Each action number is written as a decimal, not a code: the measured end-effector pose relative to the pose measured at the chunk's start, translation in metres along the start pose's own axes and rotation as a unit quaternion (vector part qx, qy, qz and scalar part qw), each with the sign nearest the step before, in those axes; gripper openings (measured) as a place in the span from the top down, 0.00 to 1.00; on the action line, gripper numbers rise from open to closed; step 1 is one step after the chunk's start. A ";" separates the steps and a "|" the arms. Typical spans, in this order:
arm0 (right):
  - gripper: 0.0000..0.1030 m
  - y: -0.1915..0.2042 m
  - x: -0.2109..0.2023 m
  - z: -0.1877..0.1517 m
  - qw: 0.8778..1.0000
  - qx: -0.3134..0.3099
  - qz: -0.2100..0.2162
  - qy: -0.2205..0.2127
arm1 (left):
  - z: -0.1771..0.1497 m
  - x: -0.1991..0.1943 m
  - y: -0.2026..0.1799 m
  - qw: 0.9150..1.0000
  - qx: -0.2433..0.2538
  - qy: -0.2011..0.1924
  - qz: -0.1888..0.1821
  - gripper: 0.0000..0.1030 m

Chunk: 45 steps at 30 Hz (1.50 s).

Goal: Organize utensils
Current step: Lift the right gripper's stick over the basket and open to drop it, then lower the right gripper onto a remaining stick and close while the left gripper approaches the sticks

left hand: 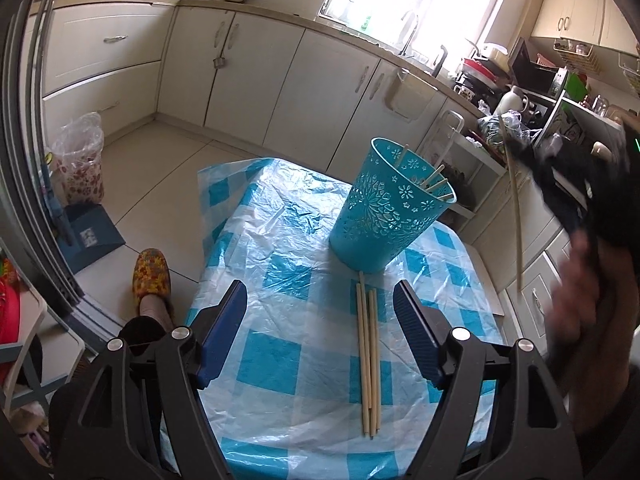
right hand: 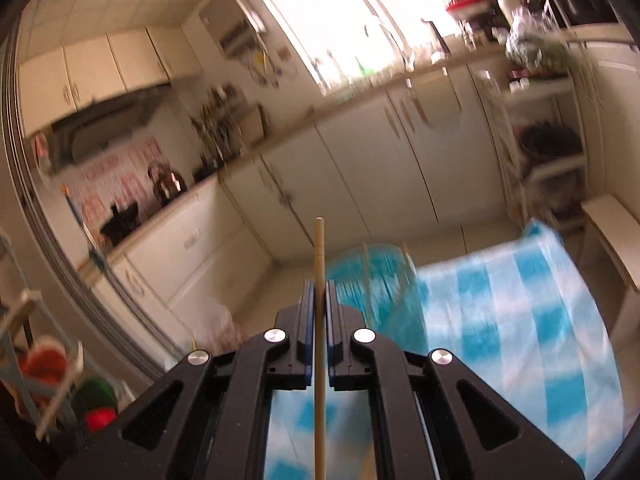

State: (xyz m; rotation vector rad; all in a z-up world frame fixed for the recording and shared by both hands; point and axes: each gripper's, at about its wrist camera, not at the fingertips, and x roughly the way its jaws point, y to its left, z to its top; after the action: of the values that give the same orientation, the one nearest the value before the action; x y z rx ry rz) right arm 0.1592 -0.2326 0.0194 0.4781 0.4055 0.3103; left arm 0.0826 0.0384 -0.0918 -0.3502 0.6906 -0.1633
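A turquoise perforated utensil holder (left hand: 390,206) stands on the blue-checked tablecloth (left hand: 280,240) with a few chopsticks inside. Three wooden chopsticks (left hand: 369,356) lie together on the cloth in front of it. My left gripper (left hand: 320,300) is open and empty, low over the table, with the loose chopsticks between its fingers and nearer the right one. My right gripper (right hand: 319,286) is shut on a single chopstick (right hand: 319,344) and holds it in the air, up and to the right of the holder; it also shows in the left wrist view (left hand: 560,168). The holder (right hand: 372,280) is blurred in the right wrist view.
Cream kitchen cabinets (left hand: 280,80) and a counter with a sink run behind the table. A cluttered rack (left hand: 520,112) stands at the right. A plastic-lined bin (left hand: 80,160) and a foot in a flowered slipper (left hand: 152,276) are on the floor at the left.
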 end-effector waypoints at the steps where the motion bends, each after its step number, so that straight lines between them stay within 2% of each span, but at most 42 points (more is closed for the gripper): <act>1: 0.94 0.003 0.007 0.008 1.000 -0.001 -0.001 -0.014 | 0.000 -0.001 -0.001 1.000 0.000 -0.002 0.000 0.30; 4: 0.94 0.007 0.029 0.025 0.999 -0.004 -0.012 -0.048 | 0.000 -0.003 -0.004 1.000 0.007 -0.011 0.002 0.30; 8: 0.94 0.007 0.058 0.027 0.996 -0.018 -0.047 -0.071 | 0.000 0.000 -0.005 1.000 0.009 -0.012 0.003 0.28; 13: 0.94 -0.002 0.090 0.014 0.994 -0.035 -0.088 -0.060 | -0.001 0.007 -0.002 1.000 0.004 0.002 -0.002 0.28; 18: 0.94 -0.005 0.095 -0.001 0.993 -0.047 -0.098 -0.037 | -0.003 0.013 0.001 1.000 -0.002 0.009 -0.004 0.28; 24: 0.90 0.007 0.068 -0.004 0.993 -0.085 -0.076 -0.016 | 0.000 0.009 -0.001 1.000 -0.002 0.003 -0.002 0.28; 27: 0.86 0.012 0.028 -0.004 0.994 -0.089 -0.060 -0.028 | 0.000 0.004 -0.001 1.000 -0.004 -0.001 -0.001 0.27; 30: 0.78 0.011 -0.014 -0.020 0.994 -0.088 -0.061 -0.029 | 0.000 -0.004 -0.002 1.000 -0.006 -0.007 0.003 0.24; 32: 0.75 0.004 -0.034 -0.044 0.993 -0.087 -0.074 -0.003 | -0.001 -0.007 0.000 1.000 -0.007 -0.008 0.006 0.23; 34: 0.74 -0.005 -0.040 -0.078 0.991 -0.087 -0.091 0.050 | -0.003 -0.011 0.000 1.000 -0.008 -0.007 0.007 0.22; 37: 0.74 -0.023 -0.032 -0.123 0.983 -0.072 -0.109 0.132 | -0.008 -0.014 -0.001 1.000 -0.006 -0.001 0.009 0.20; 39: 0.74 -0.036 -0.015 -0.151 0.973 -0.052 -0.113 0.194 | -0.011 -0.017 -0.003 1.000 -0.003 0.004 0.008 0.20; 41: 0.74 -0.043 0.003 -0.165 0.966 -0.045 -0.121 0.226 | -0.015 -0.020 -0.006 1.000 0.003 0.007 0.007 0.20; 45: 0.78 -0.047 0.033 -0.175 0.960 -0.034 -0.137 0.243 | -0.019 -0.029 -0.009 1.000 0.011 0.004 0.008 0.18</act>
State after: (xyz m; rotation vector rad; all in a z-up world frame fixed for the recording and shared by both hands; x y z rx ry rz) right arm 0.1195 -0.1932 -0.1561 0.2676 0.9293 0.1689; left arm 0.0474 0.0325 -0.0850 -0.3223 0.6994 -0.1566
